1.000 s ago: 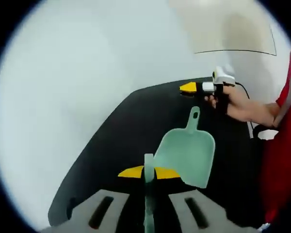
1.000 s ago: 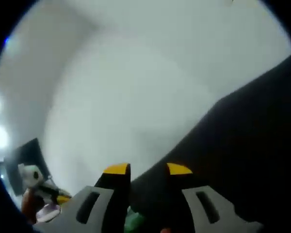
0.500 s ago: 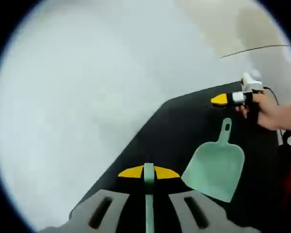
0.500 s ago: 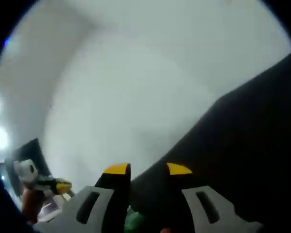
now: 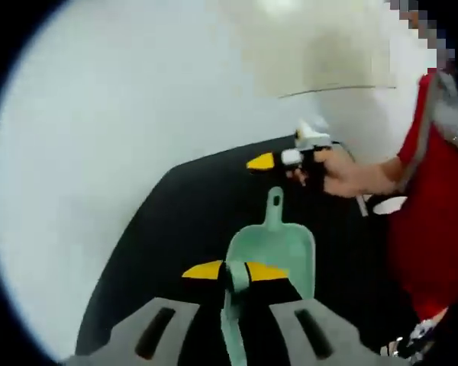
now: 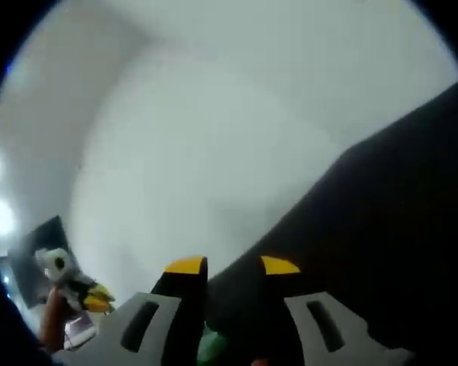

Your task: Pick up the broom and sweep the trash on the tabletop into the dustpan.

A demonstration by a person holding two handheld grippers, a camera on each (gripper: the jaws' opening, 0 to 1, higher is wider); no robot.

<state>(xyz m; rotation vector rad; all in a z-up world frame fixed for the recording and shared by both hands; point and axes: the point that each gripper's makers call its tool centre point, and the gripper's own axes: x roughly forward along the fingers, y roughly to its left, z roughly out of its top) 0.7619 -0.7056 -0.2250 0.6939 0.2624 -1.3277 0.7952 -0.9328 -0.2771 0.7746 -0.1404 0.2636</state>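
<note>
Dustpan [image 5: 278, 252] lies on black tabletop [image 5: 183, 221], 12 o'clock of left gripper [image 5: 233, 271], fingers clenched on pale green handle [image 5: 230, 320]. Right gripper [image 6: 223, 265] fingers apart; green object [image 6: 211, 345] between them, contact unclear.

In the left gripper view the dustpan [image 5: 276, 252] lies flat on the bench [image 5: 183, 221], just ahead of the left claw [image 5: 235, 270], its handle pointing away. A thin upright piece stands between the claw's jaws. Beyond the handle, at the far bench edge, sits the right claw [image 5: 278, 161] in a hand [image 5: 343, 174]; the person's body is to the right.
</note>
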